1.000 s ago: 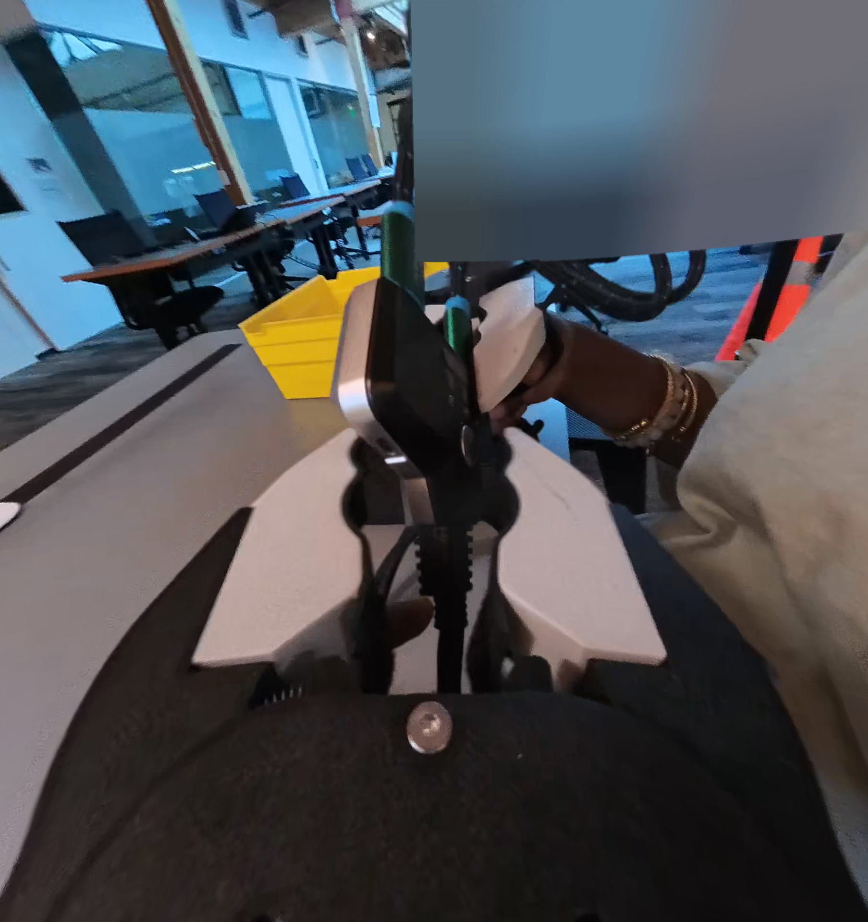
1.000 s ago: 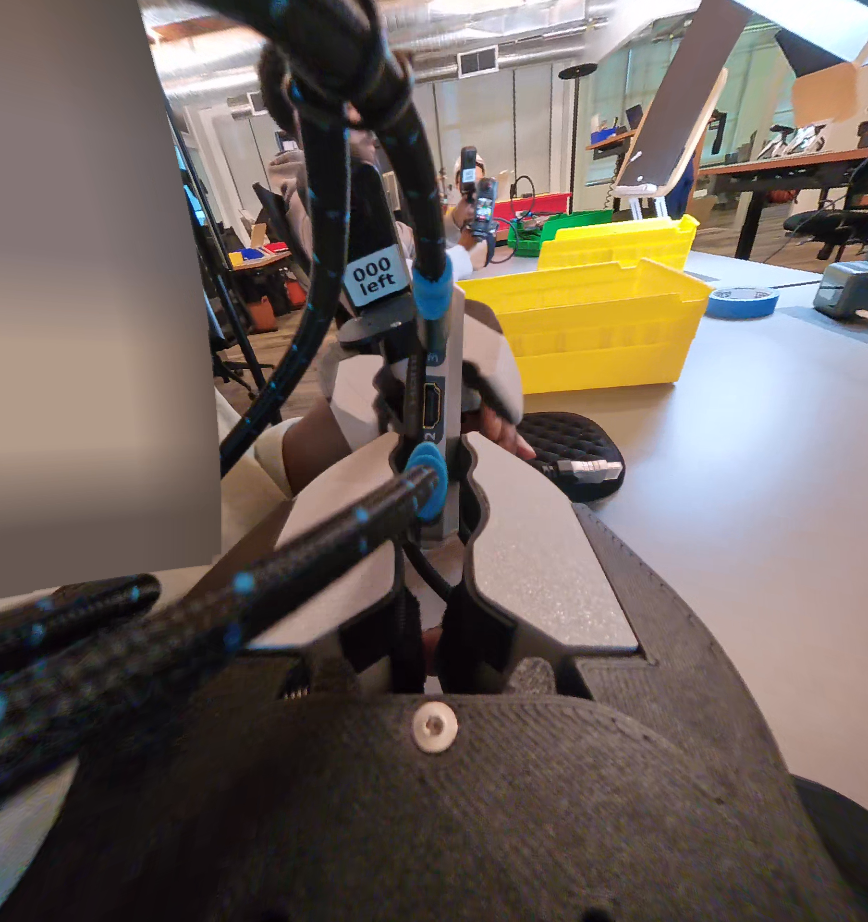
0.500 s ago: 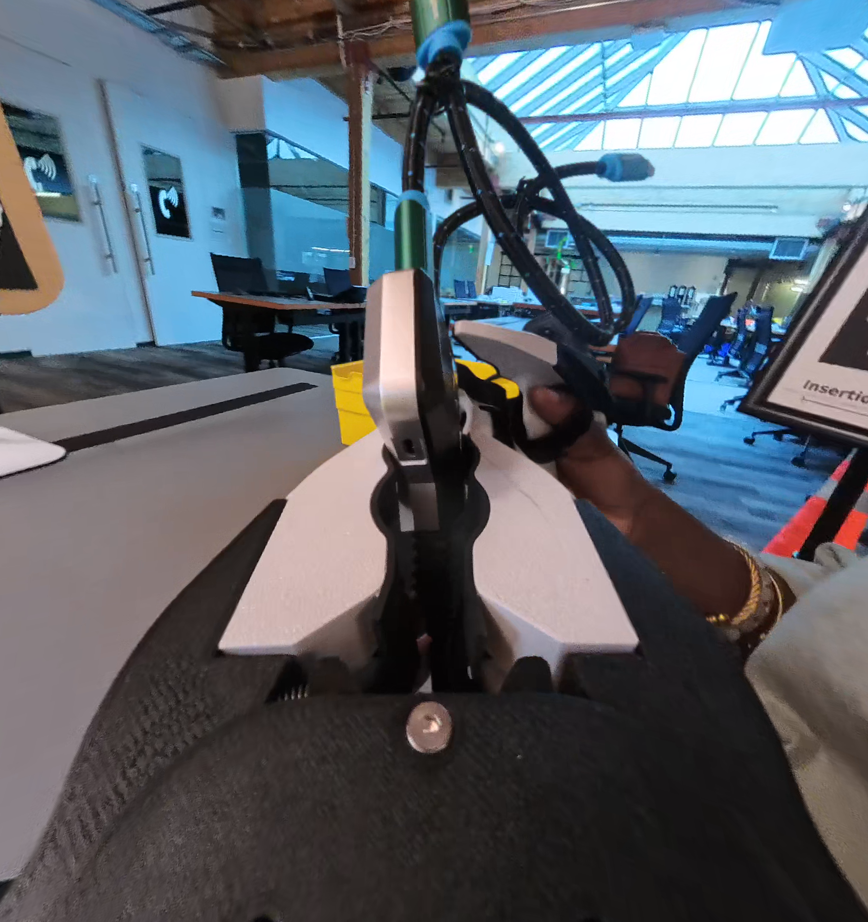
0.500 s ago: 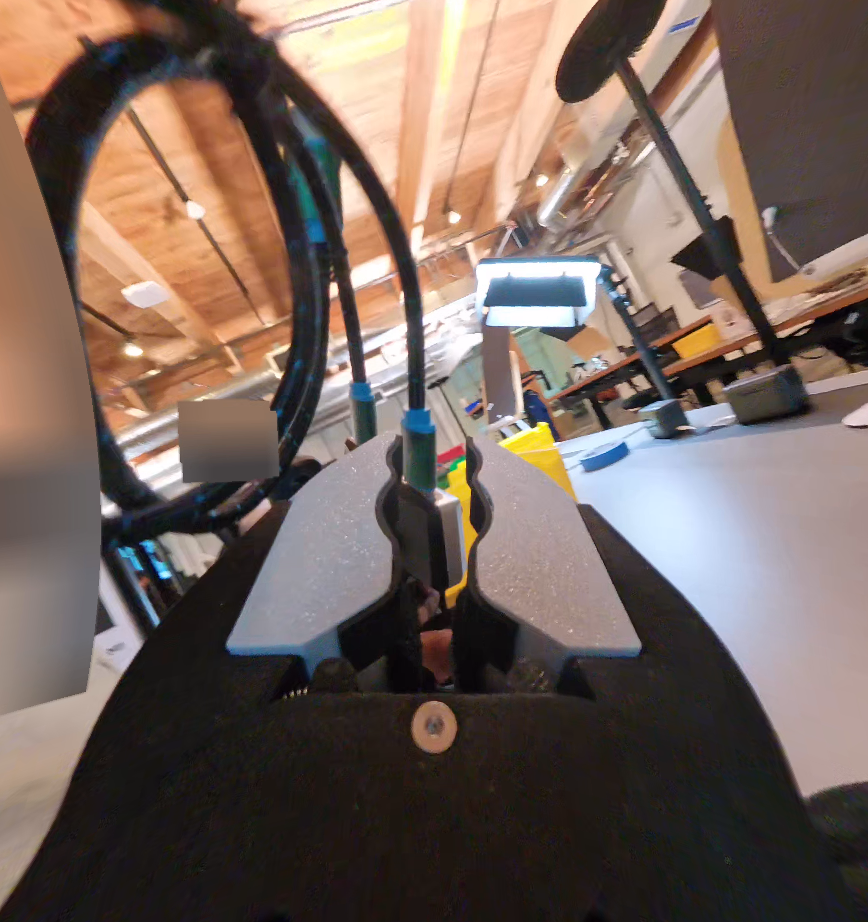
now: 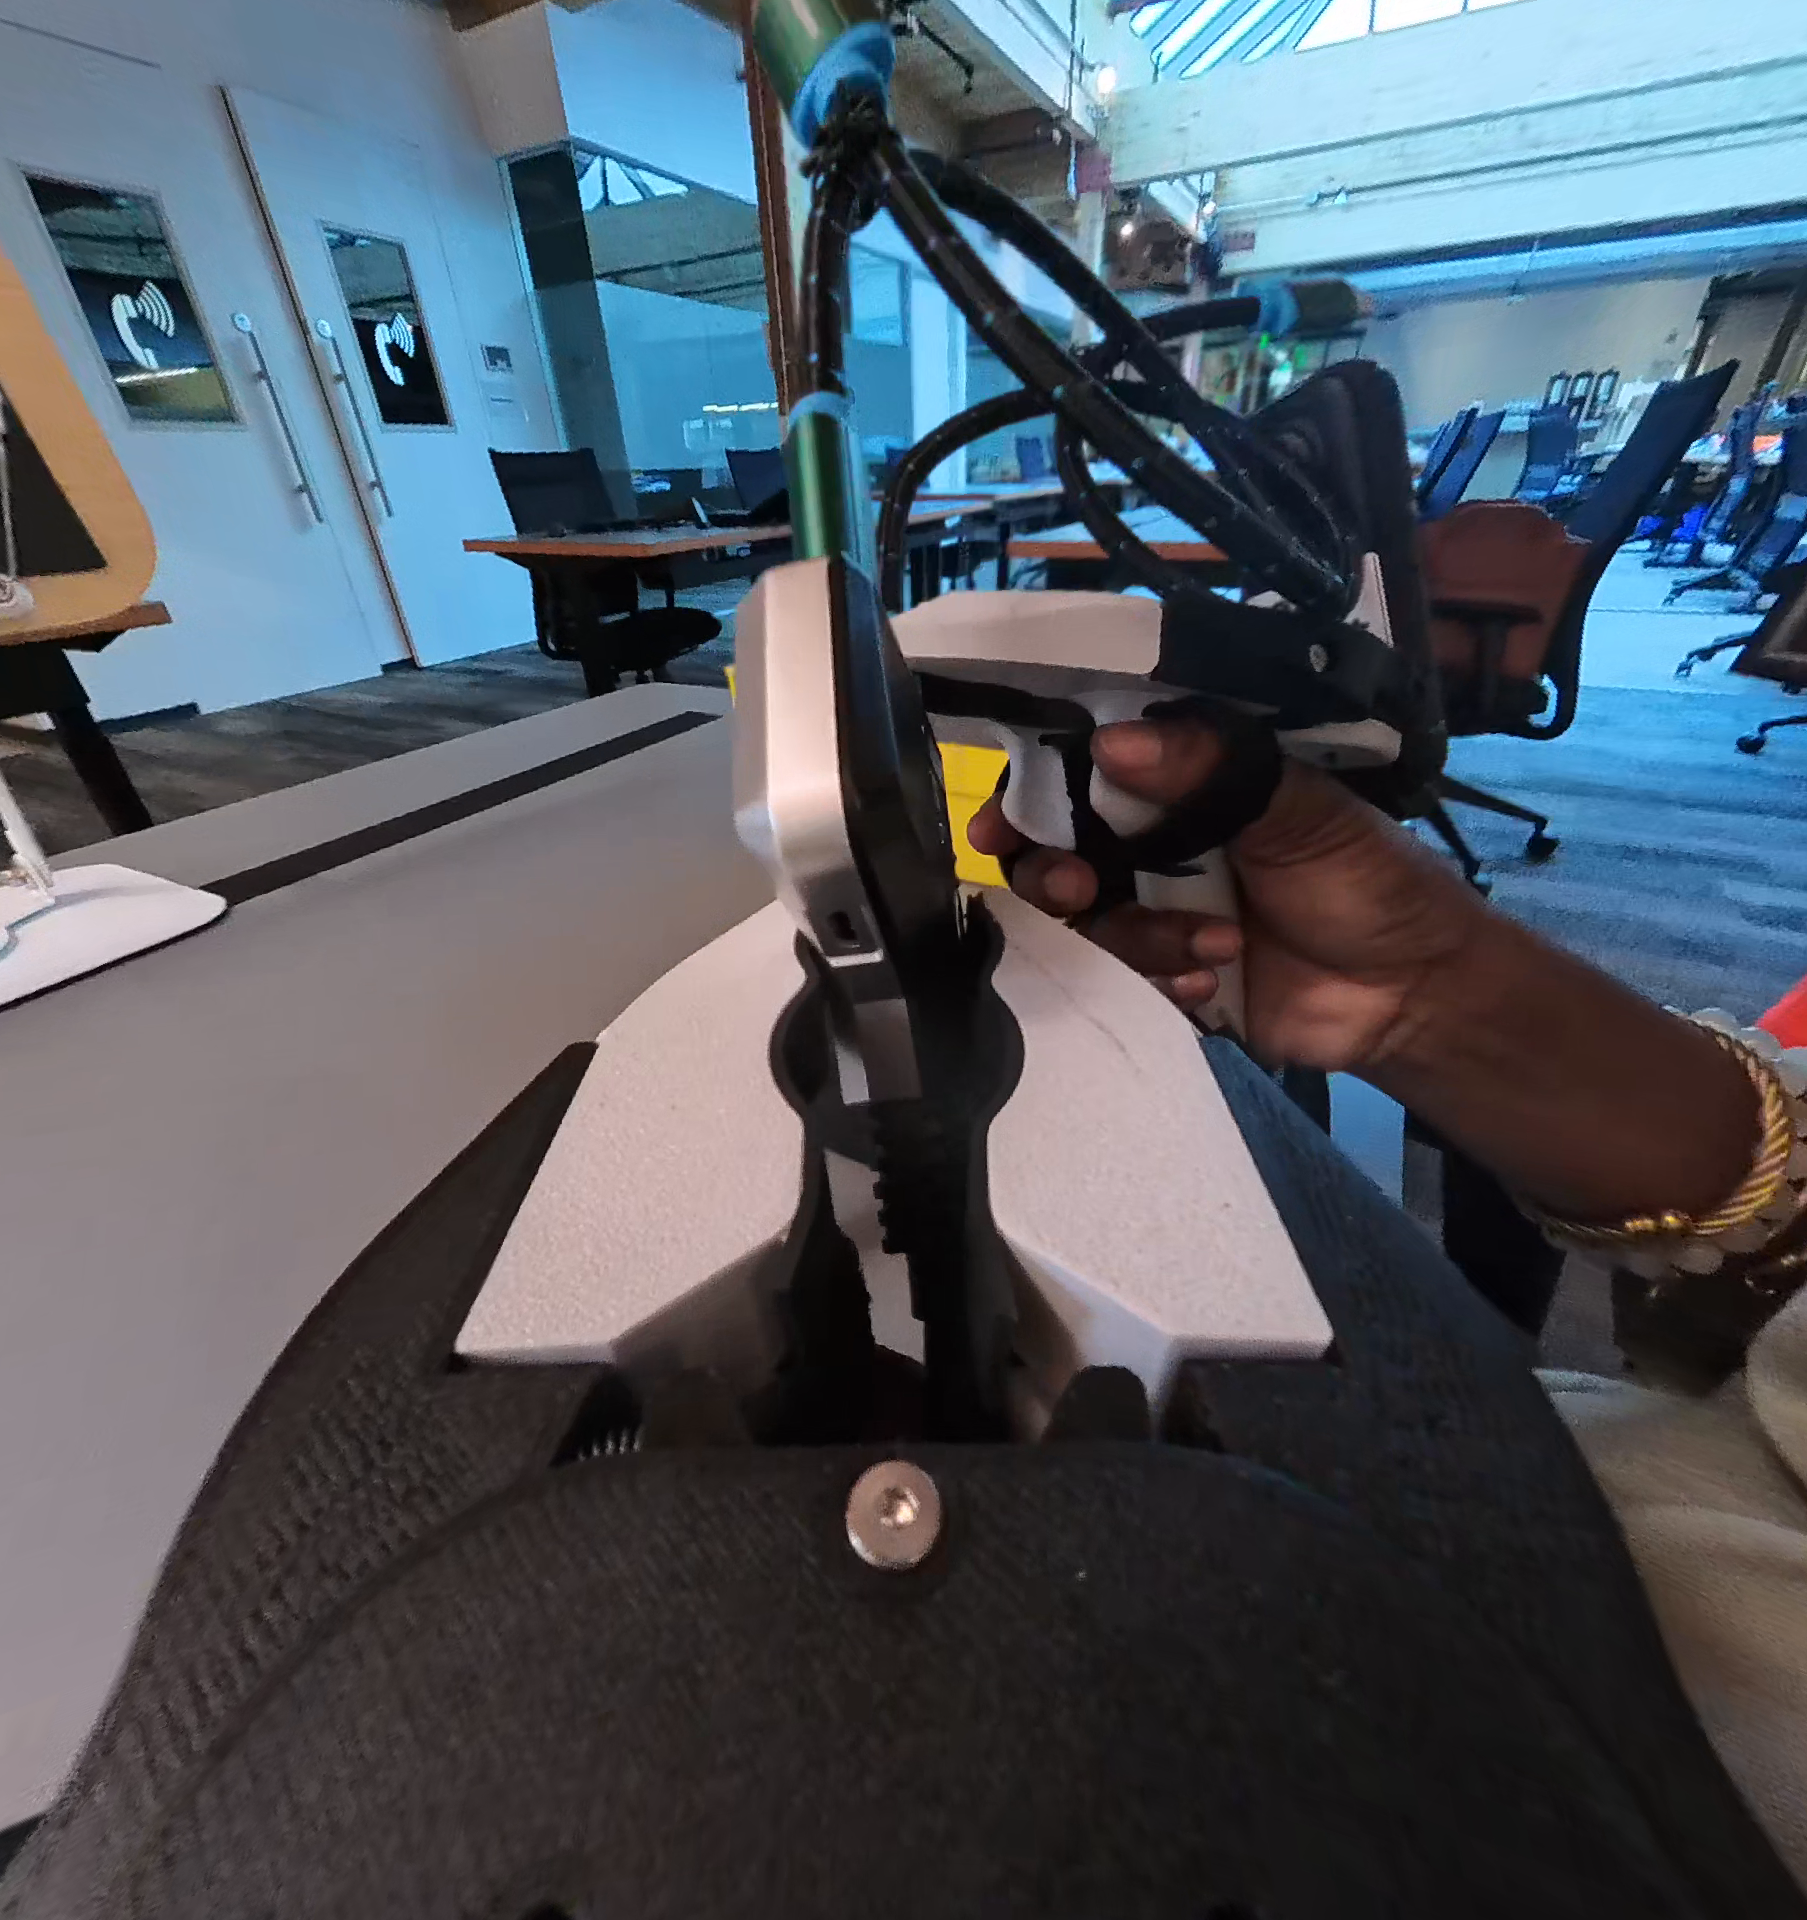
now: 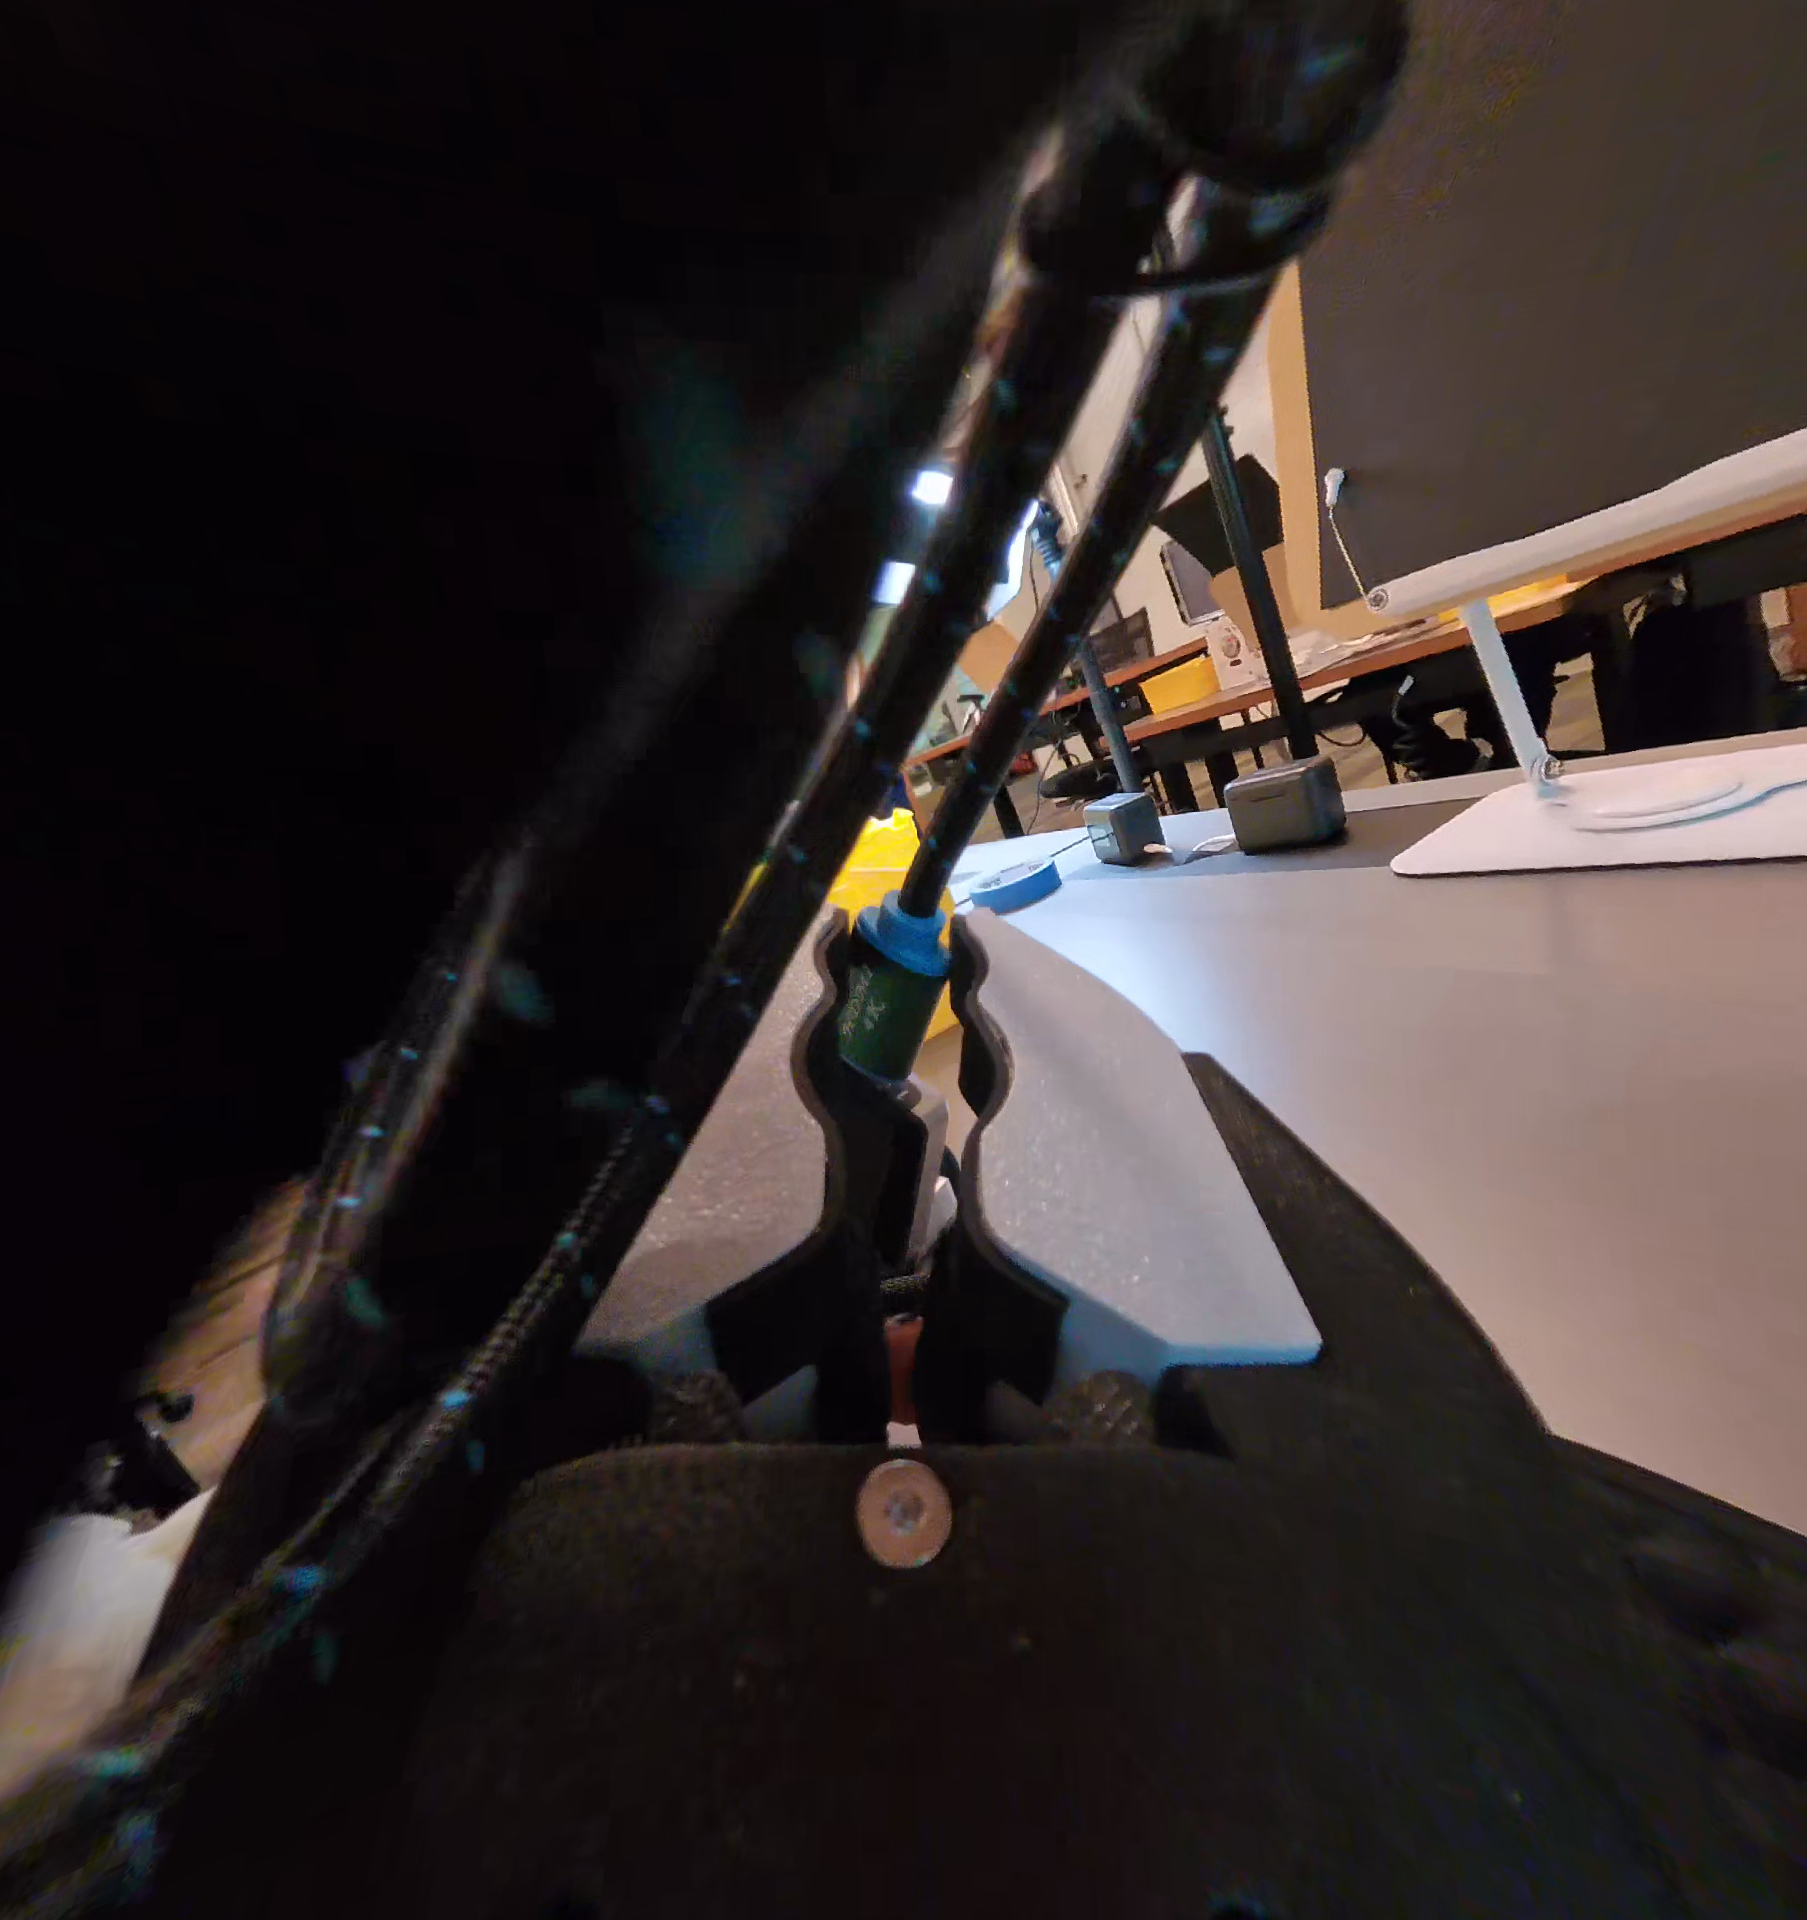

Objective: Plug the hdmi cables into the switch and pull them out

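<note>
Both grippers are squeezed tight on something. Left gripper (image 5: 894,997), with its big white fingers and black body, is closed on the silver and black box-shaped switch (image 5: 805,769). The switch stands on its edge and sticks up out of the front of the fingers.

Right gripper (image 6: 894,1039) is clamped on the green metal plug (image 6: 883,1013) of a black braided hdmi cable (image 6: 1065,582). The plug has a blue collar and sits between the fingertips. Its cable runs up and away from the gripper. In the left wrist view, the right gripper reaches in from the right side to the top of the switch, held by the person's hand (image 5: 1283,914). A second green plug (image 5: 821,488) stands straight up above the switch there.

I think the step in hand is at the plug's port, pushing in or pulling out. I cannot tell which, or whether the plug is all the way in. The next move needs a straight push or pull along the plug, while the left gripper holds the switch steady.

Loops of black cable (image 5: 1138,416) hang behind the right gripper. A grey table (image 5: 307,1039) lies below both.
</note>
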